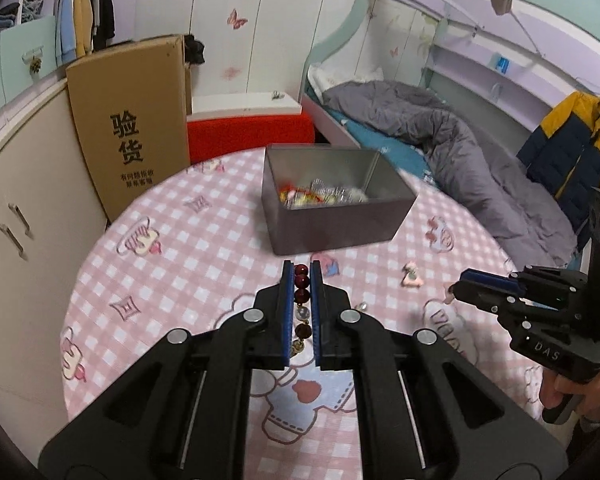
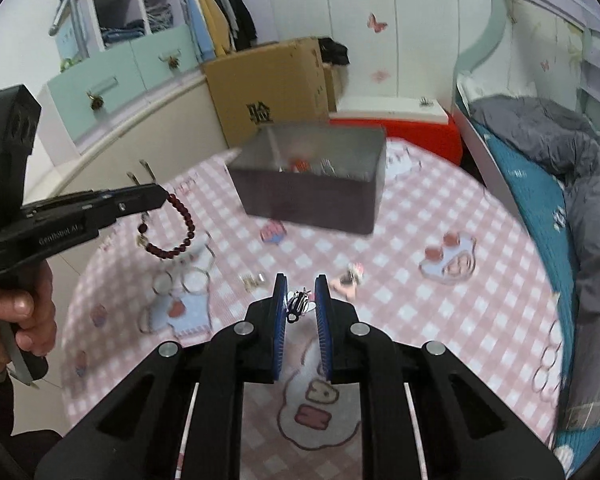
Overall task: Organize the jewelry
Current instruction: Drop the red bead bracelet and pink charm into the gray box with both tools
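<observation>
My left gripper is shut on a dark red bead bracelet. In the right wrist view the bracelet hangs in a loop from the left gripper, above the table. My right gripper is narrowly open around a small black-and-white striped jewelry piece; whether the pads touch it I cannot tell. It also shows at the right of the left wrist view. A grey box holding several jewelry pieces stands at the table's far side, ahead of both grippers.
The round table has a pink checked cloth. Small loose pieces lie on it: a pink clip, a silver piece, thin rings. A cardboard box, cabinets and a bed surround the table.
</observation>
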